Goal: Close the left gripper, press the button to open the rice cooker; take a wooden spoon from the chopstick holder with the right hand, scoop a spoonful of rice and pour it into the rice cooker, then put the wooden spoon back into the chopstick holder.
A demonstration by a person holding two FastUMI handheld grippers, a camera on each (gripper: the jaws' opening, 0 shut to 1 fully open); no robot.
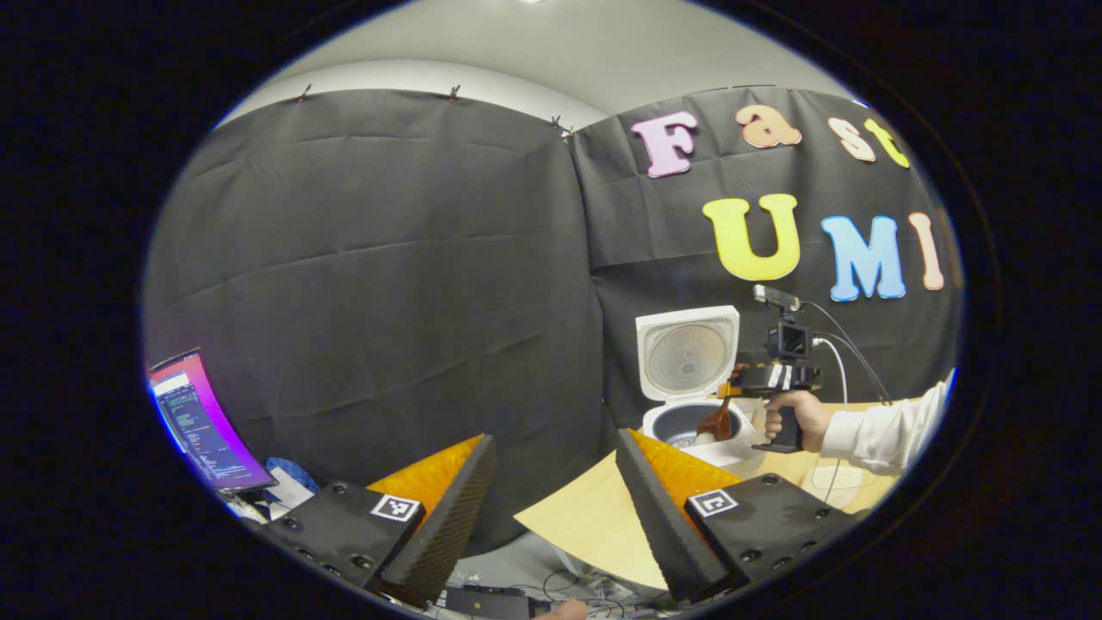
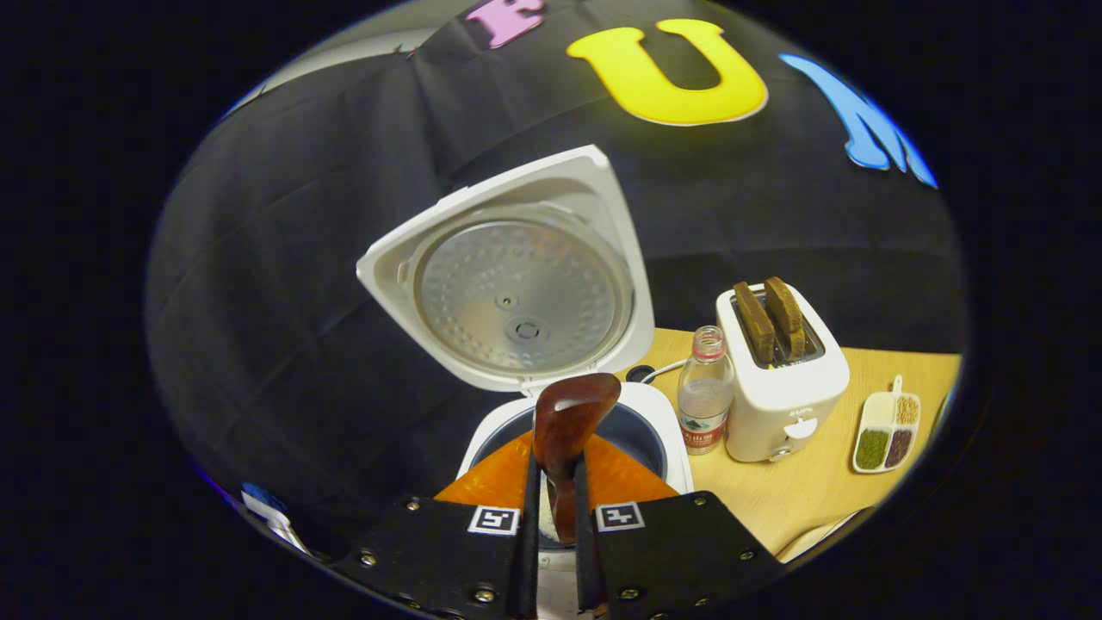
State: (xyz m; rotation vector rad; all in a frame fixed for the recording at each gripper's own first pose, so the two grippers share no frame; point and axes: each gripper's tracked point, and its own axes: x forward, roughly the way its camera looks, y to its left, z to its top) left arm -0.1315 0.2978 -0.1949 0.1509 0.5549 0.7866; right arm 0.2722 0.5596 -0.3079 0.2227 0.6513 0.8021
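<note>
Right tongs (image 2: 555, 517) clamp the wooden spoon (image 2: 568, 422) by its stiff, glossy handle over the open rice cooker (image 2: 516, 293); likely slippery. Left tongs (image 1: 551, 508) gape idle.

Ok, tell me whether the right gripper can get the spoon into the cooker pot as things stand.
Probably yes. The lid stands fully open, and the spoon, clamped in the right gripper, hangs over the pot with nothing between them.
</note>
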